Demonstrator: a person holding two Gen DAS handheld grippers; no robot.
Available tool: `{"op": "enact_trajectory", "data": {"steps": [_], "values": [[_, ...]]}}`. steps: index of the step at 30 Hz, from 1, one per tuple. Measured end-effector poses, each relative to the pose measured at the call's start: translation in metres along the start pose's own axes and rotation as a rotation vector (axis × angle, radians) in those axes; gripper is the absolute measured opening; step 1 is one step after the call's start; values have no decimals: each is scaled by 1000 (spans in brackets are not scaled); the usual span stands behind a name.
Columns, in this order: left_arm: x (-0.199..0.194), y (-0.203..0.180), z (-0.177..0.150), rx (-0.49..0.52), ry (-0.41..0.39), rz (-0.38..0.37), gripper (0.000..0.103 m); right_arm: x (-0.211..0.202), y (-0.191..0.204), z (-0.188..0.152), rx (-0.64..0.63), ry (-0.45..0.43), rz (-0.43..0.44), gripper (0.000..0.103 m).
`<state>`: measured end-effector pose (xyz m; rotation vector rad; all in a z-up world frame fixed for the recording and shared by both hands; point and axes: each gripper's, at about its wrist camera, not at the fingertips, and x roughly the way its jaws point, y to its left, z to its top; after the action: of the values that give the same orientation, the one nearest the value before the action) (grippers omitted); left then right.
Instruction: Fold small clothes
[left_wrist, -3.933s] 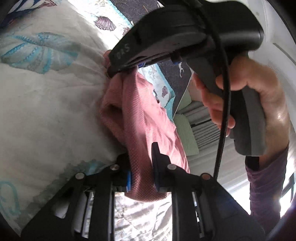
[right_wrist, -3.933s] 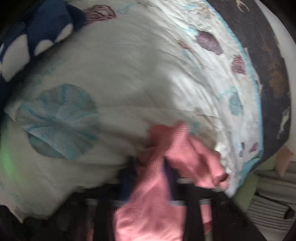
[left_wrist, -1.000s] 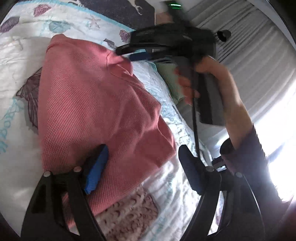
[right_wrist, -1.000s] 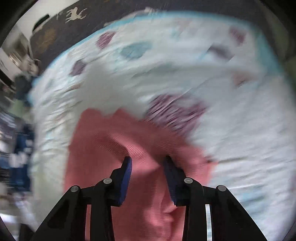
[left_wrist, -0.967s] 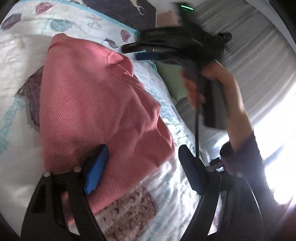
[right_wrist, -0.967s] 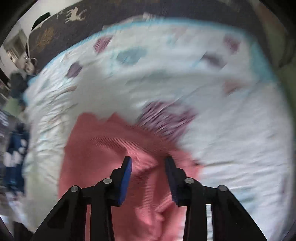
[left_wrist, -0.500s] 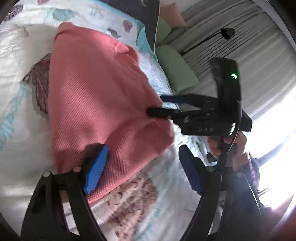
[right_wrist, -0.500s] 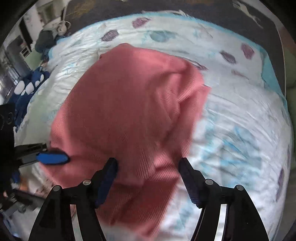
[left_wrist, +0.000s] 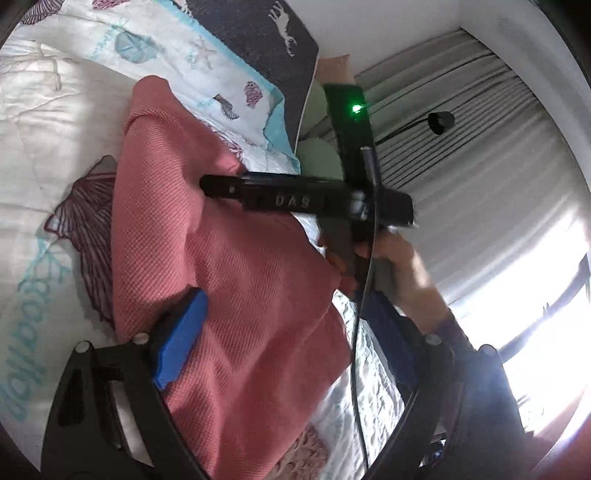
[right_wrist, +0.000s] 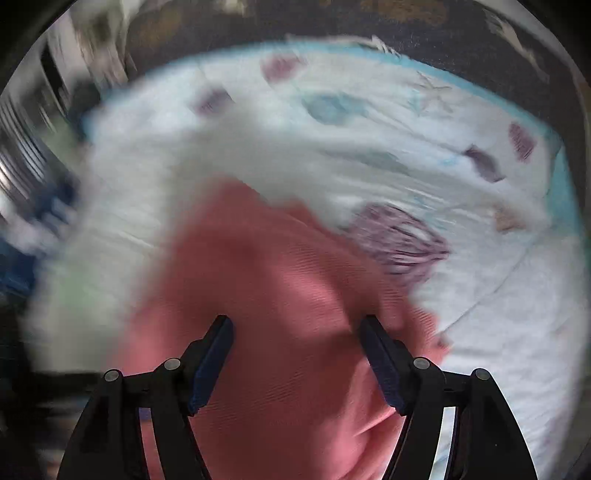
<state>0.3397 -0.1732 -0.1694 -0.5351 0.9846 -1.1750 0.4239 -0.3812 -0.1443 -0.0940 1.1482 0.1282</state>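
Note:
A pink knit garment (left_wrist: 229, 258) lies spread on the seashell-print bedspread (left_wrist: 40, 173). My left gripper (left_wrist: 284, 332) is open, its jaws wide apart over the garment's near part, holding nothing. In the left wrist view my right gripper (left_wrist: 210, 184) reaches in from the right, seen side-on, its tips over the garment's middle. In the blurred right wrist view the right gripper (right_wrist: 297, 354) is open, low over the pink garment (right_wrist: 280, 295), empty.
A dark blanket with deer figures (left_wrist: 258, 40) lies at the head of the bed beside green pillows (left_wrist: 321, 155). Grey curtains (left_wrist: 480, 177) and a bright window are on the right. A dark blue item (right_wrist: 22, 229) lies at the bed's left edge.
The right gripper has swung across the garment and now sits over its middle, still open. The left gripper stays open and has shifted a little closer over the garment.

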Motion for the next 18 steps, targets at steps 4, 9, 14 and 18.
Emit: {"op": "enact_trajectory", "data": {"steps": [4, 9, 14, 18], "values": [[-5, 4, -8, 3, -14, 4, 87, -27, -28, 6, 143, -54, -44, 77], [-4, -2, -5, 1, -27, -4, 87, -57, 11, 31, 47, -94, 83, 77], [-6, -1, -2, -29, -37, -38, 87, -18, 104, 58, -291, 11, -22, 62], [-4, -3, -2, -21, -41, -34, 86, 29, 88, 87, -223, 105, -201, 57]]}}
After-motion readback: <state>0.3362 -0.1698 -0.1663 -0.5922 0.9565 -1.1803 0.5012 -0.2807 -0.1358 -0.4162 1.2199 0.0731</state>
